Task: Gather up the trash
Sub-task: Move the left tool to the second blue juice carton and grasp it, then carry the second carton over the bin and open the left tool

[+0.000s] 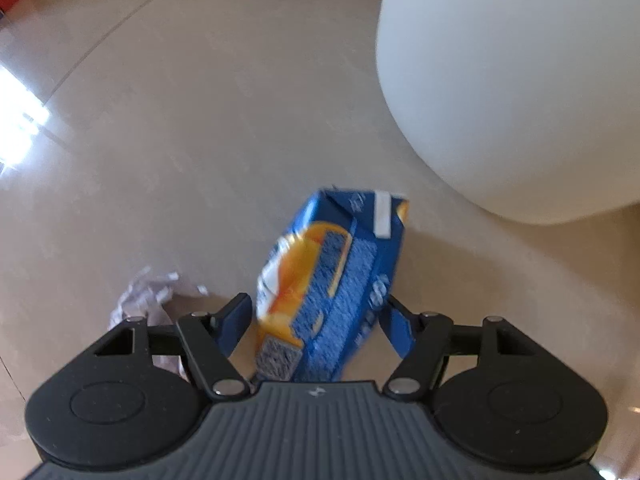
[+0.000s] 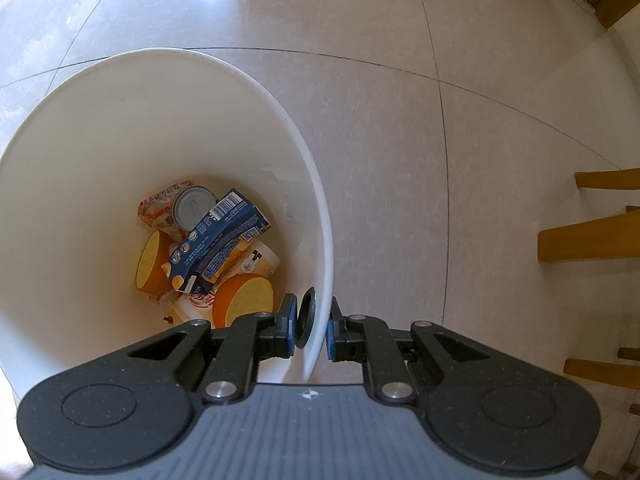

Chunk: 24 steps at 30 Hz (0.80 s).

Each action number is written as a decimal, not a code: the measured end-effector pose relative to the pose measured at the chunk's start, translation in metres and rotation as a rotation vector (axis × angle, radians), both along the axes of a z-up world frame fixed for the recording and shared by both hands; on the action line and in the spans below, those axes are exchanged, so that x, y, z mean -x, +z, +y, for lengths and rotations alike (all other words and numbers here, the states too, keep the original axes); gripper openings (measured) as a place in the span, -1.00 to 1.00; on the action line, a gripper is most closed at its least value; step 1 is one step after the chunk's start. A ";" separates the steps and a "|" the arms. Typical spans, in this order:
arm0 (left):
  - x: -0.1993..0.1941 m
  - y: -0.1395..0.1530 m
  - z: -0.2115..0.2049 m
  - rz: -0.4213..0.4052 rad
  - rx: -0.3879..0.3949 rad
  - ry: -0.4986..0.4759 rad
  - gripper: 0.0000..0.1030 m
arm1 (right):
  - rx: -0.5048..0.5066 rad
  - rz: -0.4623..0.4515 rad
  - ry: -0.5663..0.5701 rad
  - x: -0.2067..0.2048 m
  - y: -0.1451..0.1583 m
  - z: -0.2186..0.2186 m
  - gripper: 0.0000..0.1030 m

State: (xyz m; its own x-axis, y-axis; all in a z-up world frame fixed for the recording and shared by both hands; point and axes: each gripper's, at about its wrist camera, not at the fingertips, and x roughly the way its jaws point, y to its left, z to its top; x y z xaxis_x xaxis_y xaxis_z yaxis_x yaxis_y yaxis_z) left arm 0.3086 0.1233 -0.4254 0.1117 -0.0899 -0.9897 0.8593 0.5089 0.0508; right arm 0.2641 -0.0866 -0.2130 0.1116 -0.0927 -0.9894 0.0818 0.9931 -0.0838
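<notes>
1. Two grippers are at work: the left gripper (image 1: 318, 320) points down over a blue-and-orange carton (image 1: 332, 284) lying on the floor (image 1: 160, 140), and the right gripper (image 2: 311, 326) is at the rim of the white bin (image 2: 80, 128).
2. Left jaws straddle the carton's near end. The right pad looks to be against the carton's side, but a sliver of floor shows between the left pad and the carton, so the jaws are released, not yet pinching.
3. Right jaws are clenched on the bin's wall, one pad inside and one outside, which should steady it.
4. Carton position: flat on the tiles, just beside the bin's outer wall, with a crumpled paper wad (image 1: 144, 296) close on its other side.
5. Handling, as I judge it: the carton looks empty and a bit dented, so light, with thin card walls that will give under pressure. Its printed skin is probably smooth and may slip.
6. Best hold: across the narrow width near the folded end, where creases stiffen it, rather than mid-panel, where it would cave.
7. Bin contents show cups, a can and another blue carton (image 2: 218, 236) already inside; the floor carton and wad remain to collect.
</notes>
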 end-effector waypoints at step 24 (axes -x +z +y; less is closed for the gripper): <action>0.020 0.148 -0.005 -0.021 -0.042 -0.102 0.24 | 0.002 0.010 -0.001 -0.003 -0.001 -0.001 -0.67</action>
State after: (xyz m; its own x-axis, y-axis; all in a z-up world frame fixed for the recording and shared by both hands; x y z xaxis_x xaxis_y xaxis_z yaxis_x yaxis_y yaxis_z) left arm 0.2884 0.1182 -0.2770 0.1249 -0.0607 -0.9903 0.9049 0.4162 0.0886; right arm 0.2673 -0.0879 -0.2138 0.1012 -0.0950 -0.9903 0.0823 0.9928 -0.0868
